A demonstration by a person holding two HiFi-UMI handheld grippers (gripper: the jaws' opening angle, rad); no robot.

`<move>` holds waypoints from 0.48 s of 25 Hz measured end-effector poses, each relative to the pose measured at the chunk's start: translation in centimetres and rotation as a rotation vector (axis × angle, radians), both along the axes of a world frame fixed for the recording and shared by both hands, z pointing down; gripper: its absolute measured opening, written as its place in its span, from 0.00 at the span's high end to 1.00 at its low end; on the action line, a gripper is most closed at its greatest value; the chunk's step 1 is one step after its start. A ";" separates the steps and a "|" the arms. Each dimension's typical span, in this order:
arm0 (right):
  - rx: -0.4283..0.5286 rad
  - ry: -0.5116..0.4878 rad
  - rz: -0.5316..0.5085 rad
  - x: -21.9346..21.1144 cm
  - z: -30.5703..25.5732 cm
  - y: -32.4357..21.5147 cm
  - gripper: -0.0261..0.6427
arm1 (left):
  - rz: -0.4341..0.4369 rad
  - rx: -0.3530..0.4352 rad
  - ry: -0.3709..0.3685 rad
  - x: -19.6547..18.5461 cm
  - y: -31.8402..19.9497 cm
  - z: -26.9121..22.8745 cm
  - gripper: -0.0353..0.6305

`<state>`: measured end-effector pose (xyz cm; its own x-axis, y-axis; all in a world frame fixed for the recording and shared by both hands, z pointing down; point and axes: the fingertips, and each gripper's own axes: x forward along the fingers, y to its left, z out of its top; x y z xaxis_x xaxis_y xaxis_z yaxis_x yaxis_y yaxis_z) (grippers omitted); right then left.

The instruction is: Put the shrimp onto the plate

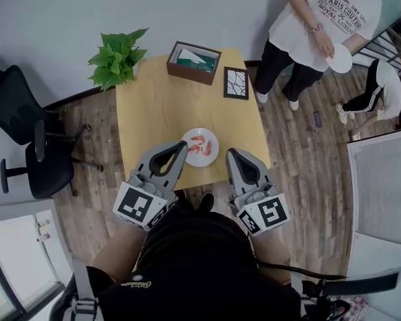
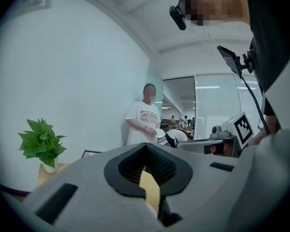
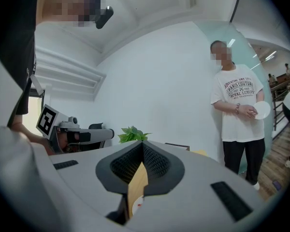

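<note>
Overhead, the shrimp (image 1: 199, 145) lie on the plate (image 1: 212, 155) at the table's (image 1: 154, 105) near edge. Left gripper (image 1: 182, 148) and right gripper (image 1: 232, 154), jaws pressed together and empty, flank it; the right gripper view catches only a plate sliver.

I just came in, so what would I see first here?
The left gripper and right gripper, both shut, sit on either side of a white plate of pink shrimp near the front edge of the yellow table. A green plant stands at its far left corner.
</note>
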<state>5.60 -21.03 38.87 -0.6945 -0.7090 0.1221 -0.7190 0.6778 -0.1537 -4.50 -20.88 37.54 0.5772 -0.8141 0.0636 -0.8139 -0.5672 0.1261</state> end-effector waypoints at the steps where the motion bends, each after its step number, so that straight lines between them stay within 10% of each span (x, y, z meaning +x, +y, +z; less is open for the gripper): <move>1: 0.001 0.002 0.000 0.0 0.0 0.0 0.96 | 0.000 -0.001 -0.001 0.0 0.0 0.0 0.94; 12: 0.003 0.009 0.000 -0.1 0.0 0.0 0.96 | 0.001 -0.011 0.000 0.0 0.1 0.3 0.94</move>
<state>5.51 -20.99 38.91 -0.6935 -0.7093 0.1262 -0.7202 0.6784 -0.1452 -4.52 -20.83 37.83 0.5783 -0.8126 0.0722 -0.8131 -0.5669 0.1323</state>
